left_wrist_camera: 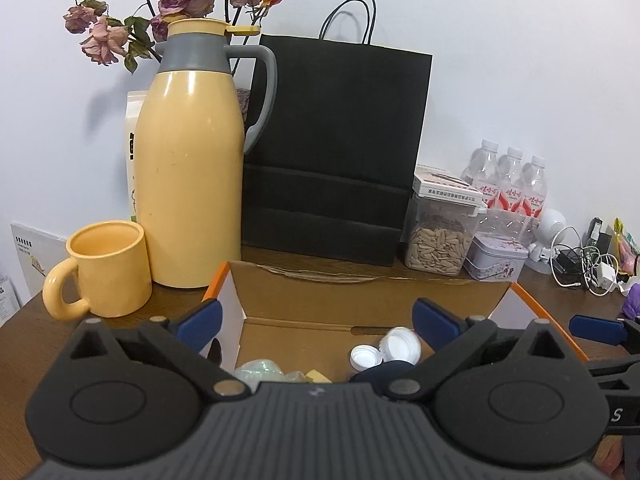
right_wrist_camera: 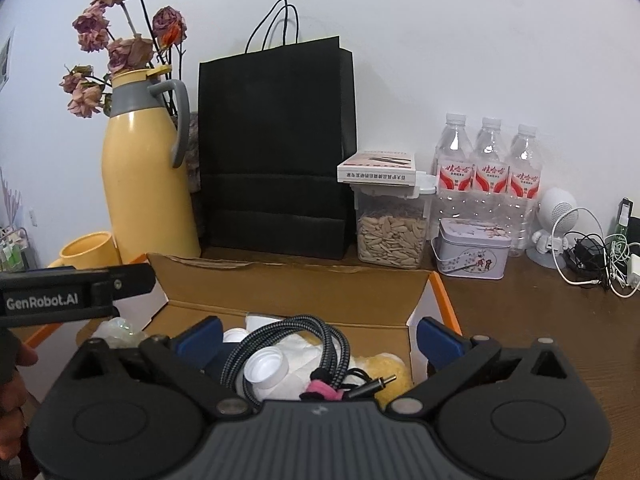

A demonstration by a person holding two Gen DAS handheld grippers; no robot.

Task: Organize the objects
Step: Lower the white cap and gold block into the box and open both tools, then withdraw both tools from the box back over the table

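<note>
An open cardboard box (right_wrist_camera: 288, 292) with orange-edged flaps sat on the brown table (right_wrist_camera: 540, 320) in front of a black paper bag (right_wrist_camera: 276, 152) and a yellow thermos (right_wrist_camera: 148, 184), and it held white bottle caps (right_wrist_camera: 266, 368), a coiled braided cable (right_wrist_camera: 288, 332), crumpled white tissue and a yellow sponge-like lump. The left gripper (left_wrist_camera: 318, 320) stood spread wide over the box's left half, holding and touching nothing. The right gripper (right_wrist_camera: 318, 336) likewise stood fully apart over the cable and caps, gripping nothing.
</note>
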